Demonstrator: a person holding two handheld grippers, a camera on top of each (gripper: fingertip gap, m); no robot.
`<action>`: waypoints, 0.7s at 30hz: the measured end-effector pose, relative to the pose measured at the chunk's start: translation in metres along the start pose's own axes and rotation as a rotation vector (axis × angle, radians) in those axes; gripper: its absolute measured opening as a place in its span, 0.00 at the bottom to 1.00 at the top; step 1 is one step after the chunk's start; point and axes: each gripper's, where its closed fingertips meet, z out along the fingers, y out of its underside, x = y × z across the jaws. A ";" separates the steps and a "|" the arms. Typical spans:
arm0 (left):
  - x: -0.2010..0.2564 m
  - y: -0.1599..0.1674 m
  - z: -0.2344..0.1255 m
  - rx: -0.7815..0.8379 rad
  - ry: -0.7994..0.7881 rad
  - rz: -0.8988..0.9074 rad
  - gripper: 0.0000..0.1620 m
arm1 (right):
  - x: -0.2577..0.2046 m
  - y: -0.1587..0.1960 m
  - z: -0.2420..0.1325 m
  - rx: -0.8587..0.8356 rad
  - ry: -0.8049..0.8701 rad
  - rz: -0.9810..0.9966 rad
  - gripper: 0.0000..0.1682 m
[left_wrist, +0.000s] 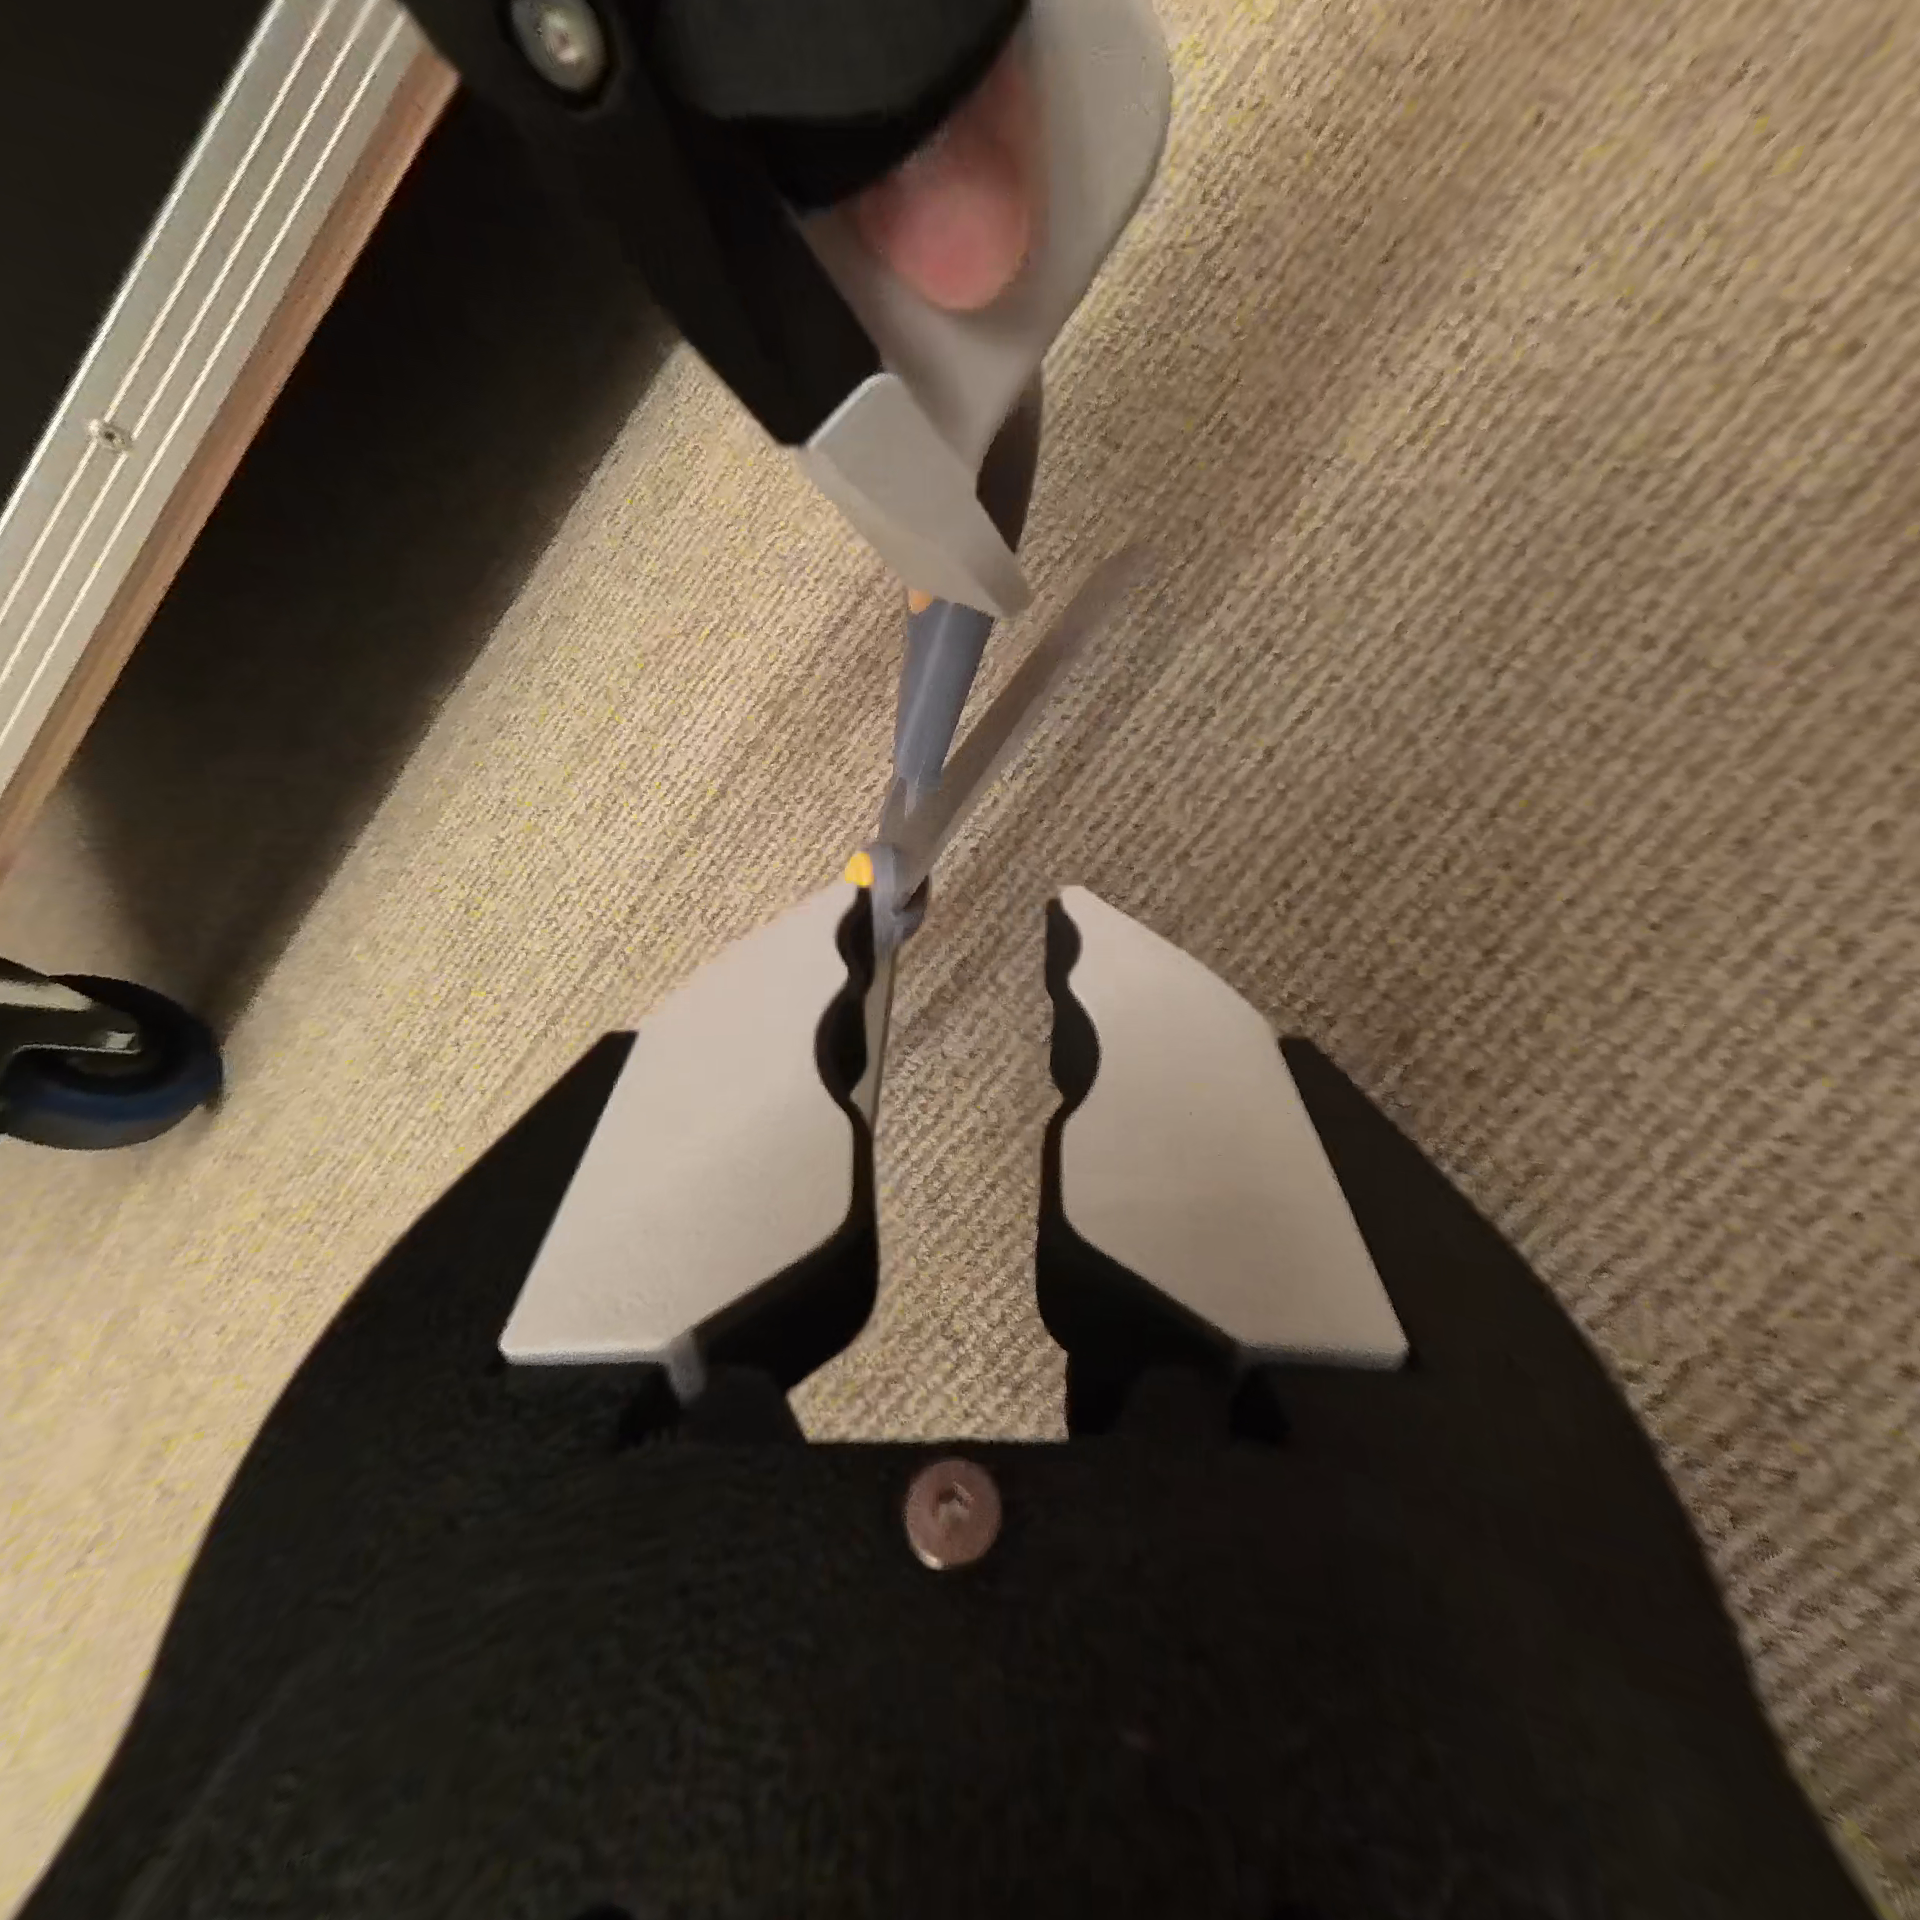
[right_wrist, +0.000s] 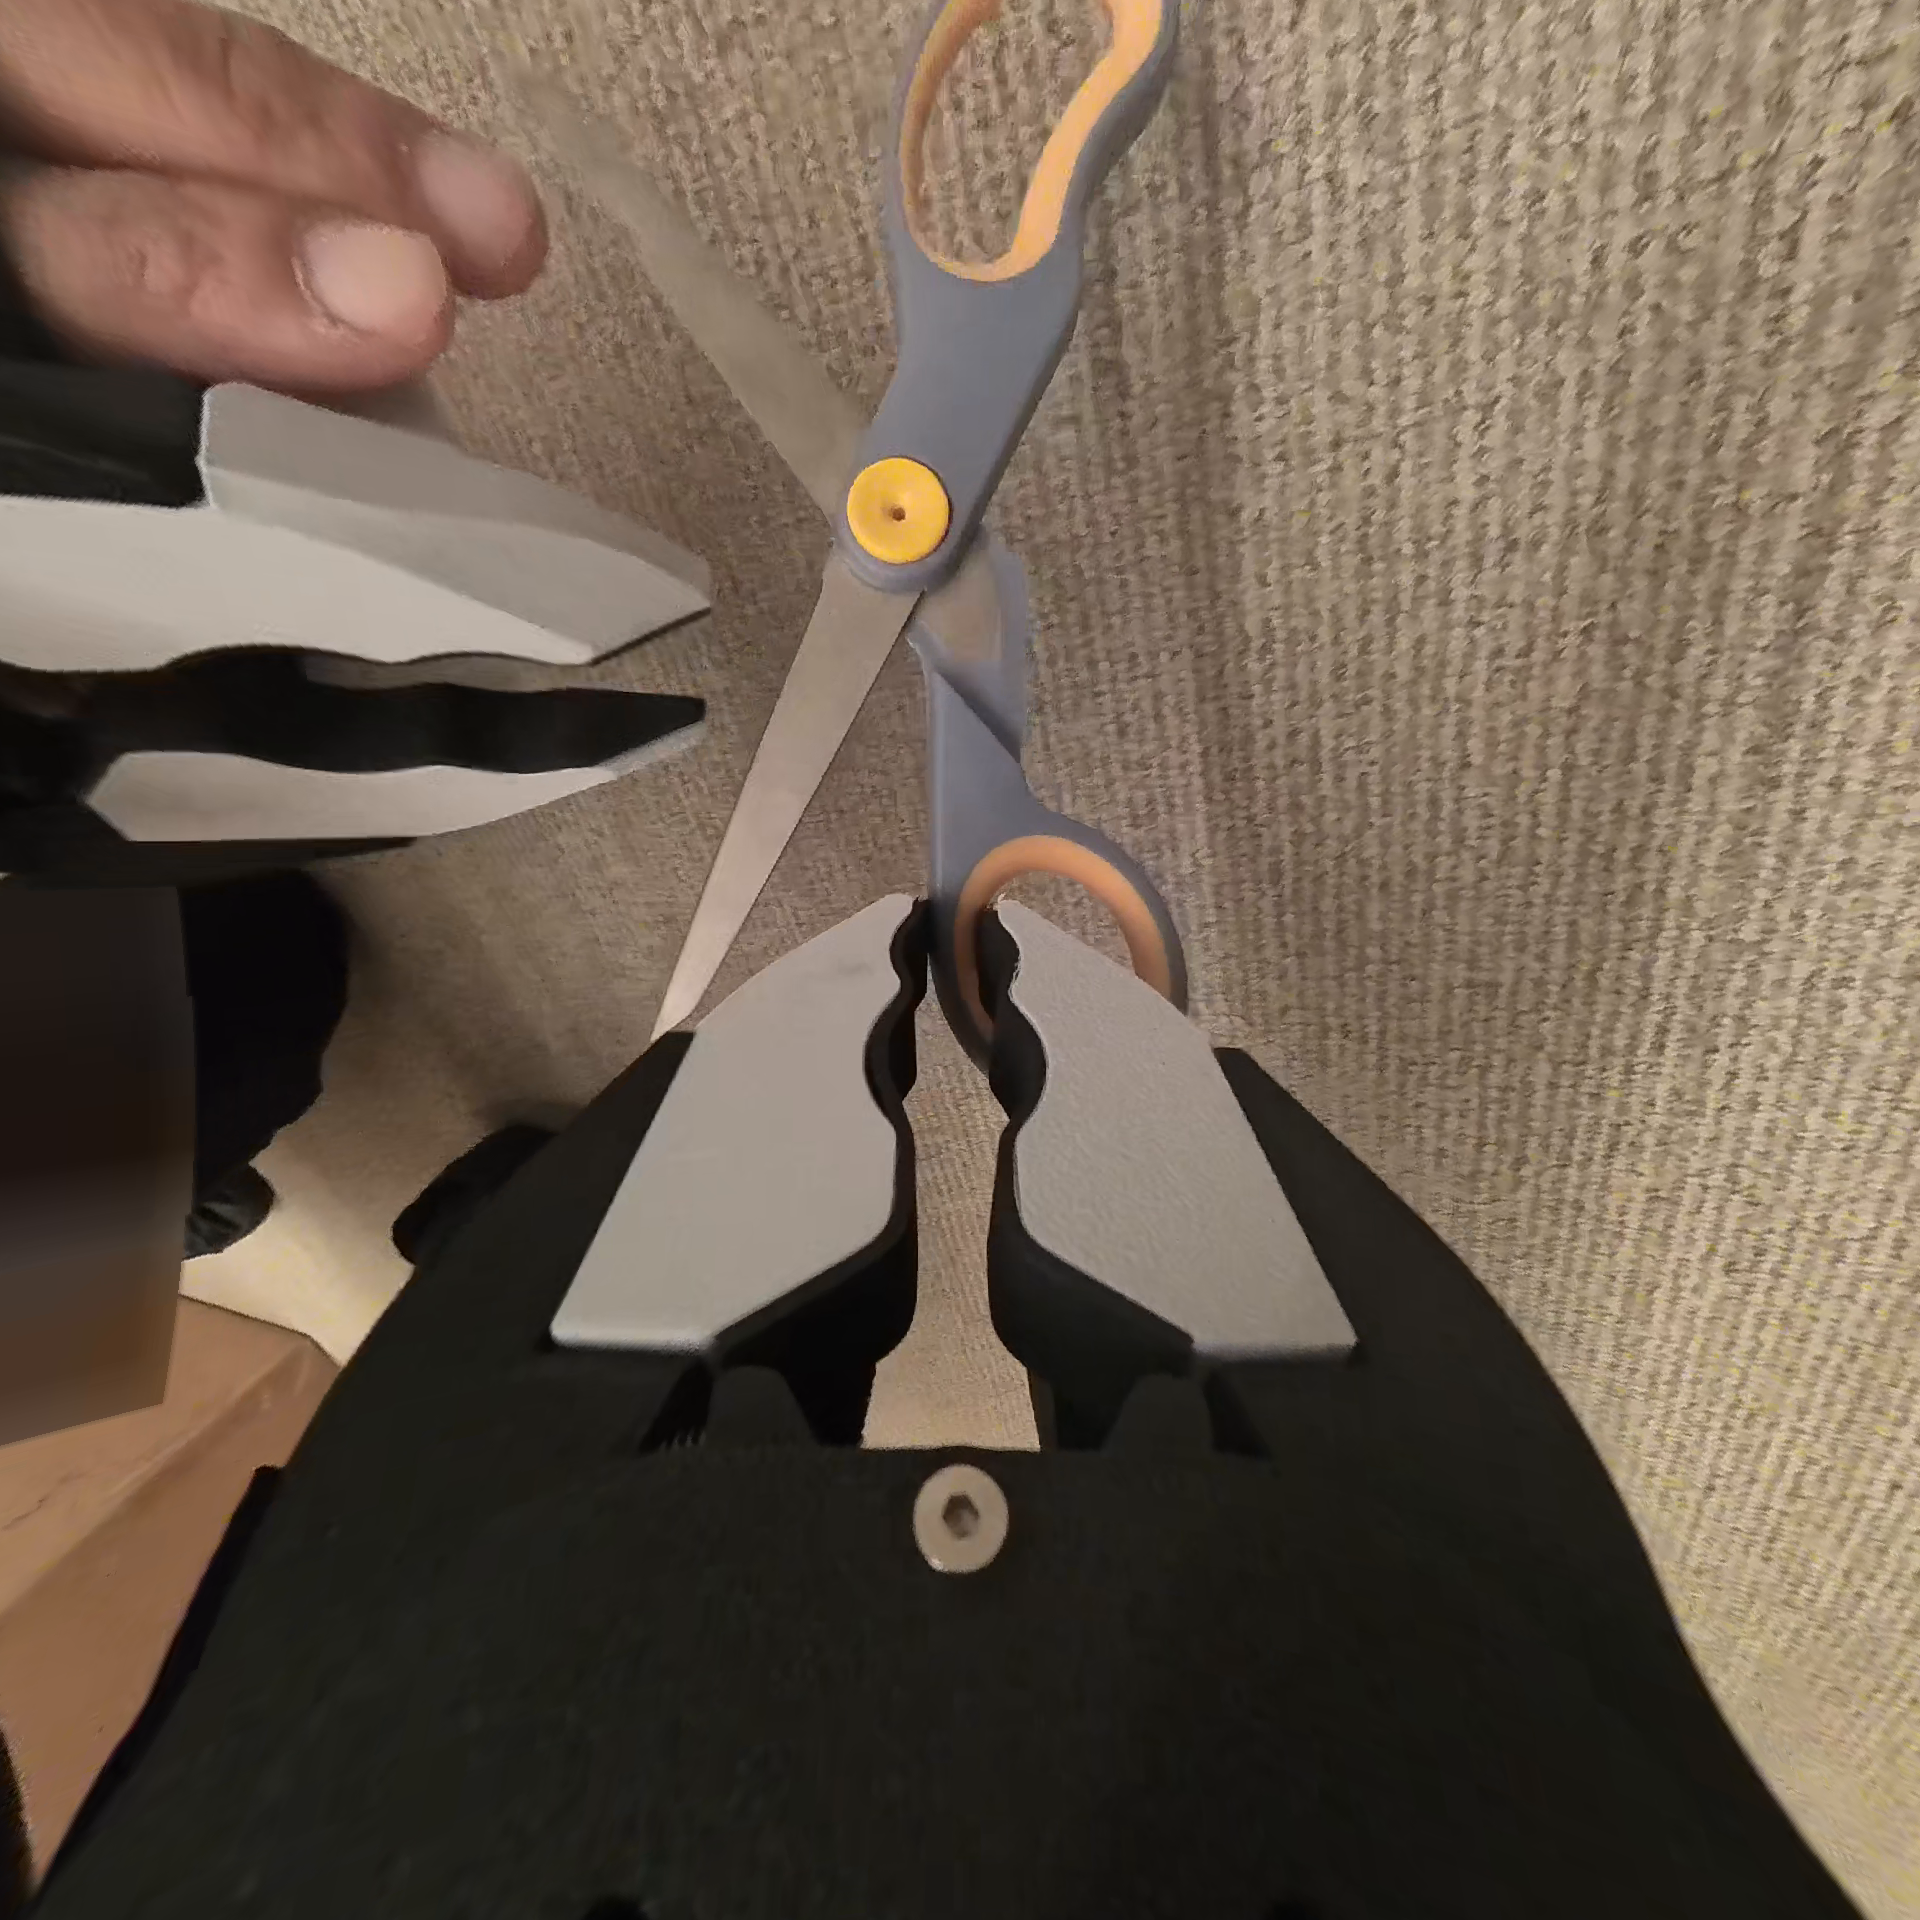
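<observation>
A pair of scissors (right_wrist: 935, 343) with grey-blue handles, orange-lined loops and a yellow pivot hangs spread wide open above the carpet. My right gripper (right_wrist: 956, 925) is shut on the rim of the smaller handle loop (right_wrist: 1081, 873). My left gripper (left_wrist: 961, 914) is open, with its jaws well apart. The scissors show edge-on in the left wrist view (left_wrist: 935, 707), and one blade (left_wrist: 878, 1029) runs close along the inner side of the left finger. In the right wrist view the left gripper (right_wrist: 675, 665) sits just left of the blades. The right gripper (left_wrist: 935, 520) also shows at the top of the left wrist view.
Beige ribbed carpet (right_wrist: 1455, 727) lies under everything. A piece of furniture with an aluminium rail (left_wrist: 208, 312) and a caster wheel (left_wrist: 114, 1081) stands at the left. A cardboard box (right_wrist: 125, 1507) is at lower left. A person's fingers (right_wrist: 312, 208) hold the left gripper. The left gripper's tips are roughly 6 cm from the right gripper's.
</observation>
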 end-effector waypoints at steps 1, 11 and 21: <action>0.001 -0.001 0.001 -0.005 0.005 0.009 0.21 | -0.004 0.000 -0.001 -0.001 -0.013 0.005 0.05; -0.016 -0.021 -0.023 0.067 -0.078 0.061 0.01 | -0.043 -0.013 -0.024 -0.009 -0.108 -0.018 0.05; -0.046 -0.036 -0.121 0.134 0.112 -0.125 0.00 | -0.122 -0.043 -0.101 0.015 -0.224 -0.128 0.13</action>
